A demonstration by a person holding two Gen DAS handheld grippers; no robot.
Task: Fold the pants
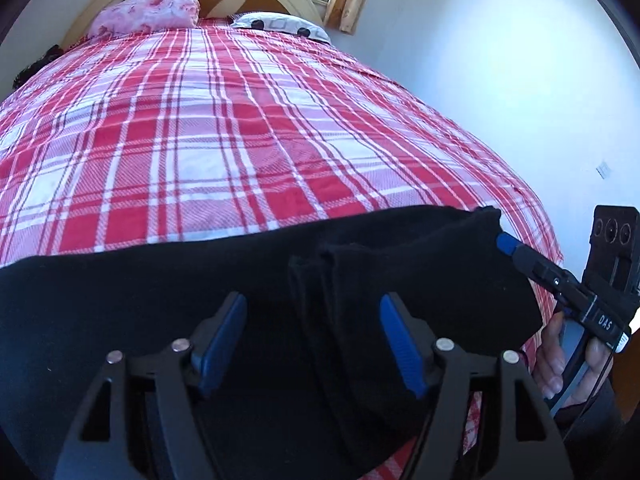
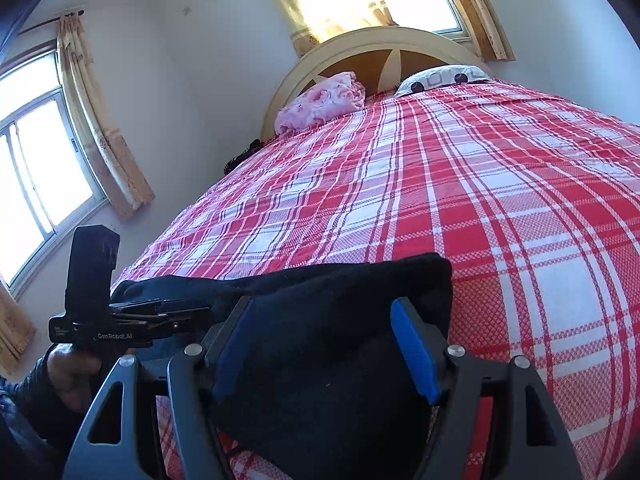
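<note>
I had the black pants (image 1: 240, 280) lying folded across the near edge of the bed (image 1: 240, 140), on its red-and-white checked cover; they lay as a thick dark bundle, well apart from the pink pillow (image 1: 148, 12) and the spotted pillow (image 1: 280, 26) at the headboard. My left gripper (image 1: 314, 340) stood wide over the cloth, its blue pads clear on either side of a raised fold and pressing on nothing; my right gripper (image 2: 326, 348) was wide as well, with the end of the bundle lying between its pads, though I could not see them squeezing it. In the left view the right gripper's blue tip sat just at the far corner of the pants; in the right view the left gripper reached in beside the other end.

I judged that a fold had been laid down and let go, so the work seemed far along; whether another fold was wanted I could not tell, since most of the bundle was too dark to read. The next move, I thought, called for choosing fresh hold points at the two ends, closing on all the layers together, and lifting evenly so that the stack would not slide apart.
</note>
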